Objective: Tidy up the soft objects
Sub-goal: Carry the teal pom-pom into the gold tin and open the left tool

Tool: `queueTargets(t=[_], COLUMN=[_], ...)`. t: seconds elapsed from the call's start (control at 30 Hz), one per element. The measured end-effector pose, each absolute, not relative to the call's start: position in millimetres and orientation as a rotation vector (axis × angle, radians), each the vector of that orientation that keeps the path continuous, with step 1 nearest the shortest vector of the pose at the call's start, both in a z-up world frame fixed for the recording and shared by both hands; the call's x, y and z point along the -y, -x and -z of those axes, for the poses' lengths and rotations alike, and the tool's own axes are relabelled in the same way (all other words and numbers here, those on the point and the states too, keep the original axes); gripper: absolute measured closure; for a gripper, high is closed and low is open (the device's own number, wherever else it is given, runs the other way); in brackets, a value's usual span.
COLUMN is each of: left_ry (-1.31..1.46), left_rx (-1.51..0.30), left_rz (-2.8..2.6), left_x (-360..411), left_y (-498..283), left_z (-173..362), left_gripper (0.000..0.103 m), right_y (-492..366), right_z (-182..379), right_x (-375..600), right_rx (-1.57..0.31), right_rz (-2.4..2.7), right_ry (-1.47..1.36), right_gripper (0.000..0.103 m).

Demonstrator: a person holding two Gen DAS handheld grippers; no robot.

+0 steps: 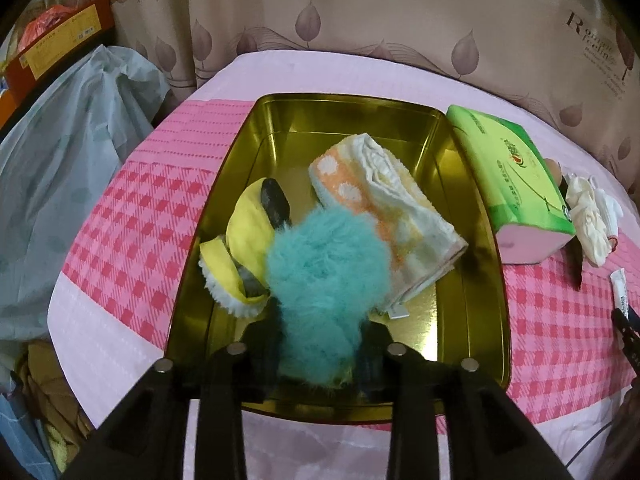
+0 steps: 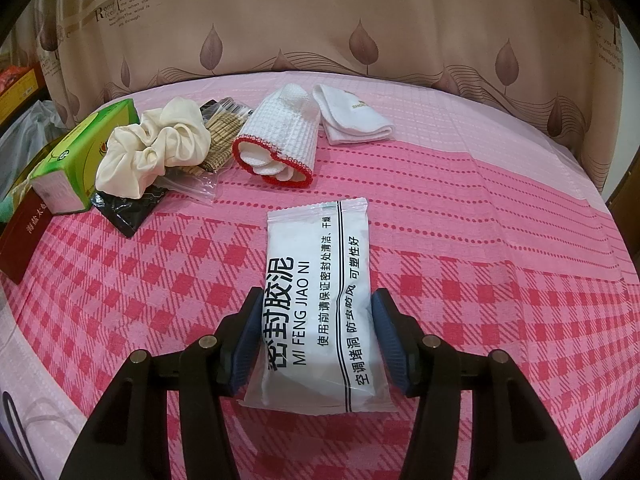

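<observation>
In the left wrist view my left gripper (image 1: 320, 344) is shut on a fluffy teal pom-pom (image 1: 326, 276), held over the near end of a gold tin box (image 1: 468, 184). Inside the box lie a folded orange-and-white dotted towel (image 1: 384, 208) and a yellow cloth piece with a black part (image 1: 248, 228). In the right wrist view my right gripper (image 2: 316, 332) has its fingers around a white sealing-clay packet (image 2: 320, 300) on the pink checked cloth; the blue pads (image 2: 244, 344) touch its sides.
A green tissue pack (image 1: 516, 176), also seen in the right wrist view (image 2: 76, 156), lies right of the box. A cream scrunchie (image 2: 156, 144), bagged swabs (image 2: 224, 132), a red-edged white cloth (image 2: 280, 136) and a white sock (image 2: 352, 116) lie behind. A curtain hangs at the back.
</observation>
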State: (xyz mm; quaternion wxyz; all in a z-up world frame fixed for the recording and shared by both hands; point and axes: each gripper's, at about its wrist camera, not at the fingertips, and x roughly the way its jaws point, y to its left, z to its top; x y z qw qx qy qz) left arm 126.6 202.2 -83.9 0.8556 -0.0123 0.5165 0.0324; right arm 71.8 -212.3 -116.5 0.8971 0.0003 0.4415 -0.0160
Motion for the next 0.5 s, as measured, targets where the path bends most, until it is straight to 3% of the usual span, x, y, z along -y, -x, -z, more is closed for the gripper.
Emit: queueTargets(t=[0.1,0.5], left_ry=[0.023,0.081], left_rx=[-1.079,-0.999], left_rz=[-0.080,-0.081], left_x=[-203,-214], left_y=[-125,-109], left_z=[82,57], left_gripper=[0.056,0.054], right_y=[-72,-72], right_z=[117,117], right_x=[213,211], right_rx=[-0.915,-0.914], right_rz=[0.033,0.035], right_ry=[-0.001,0.002], right_gripper=[0.052,0.052])
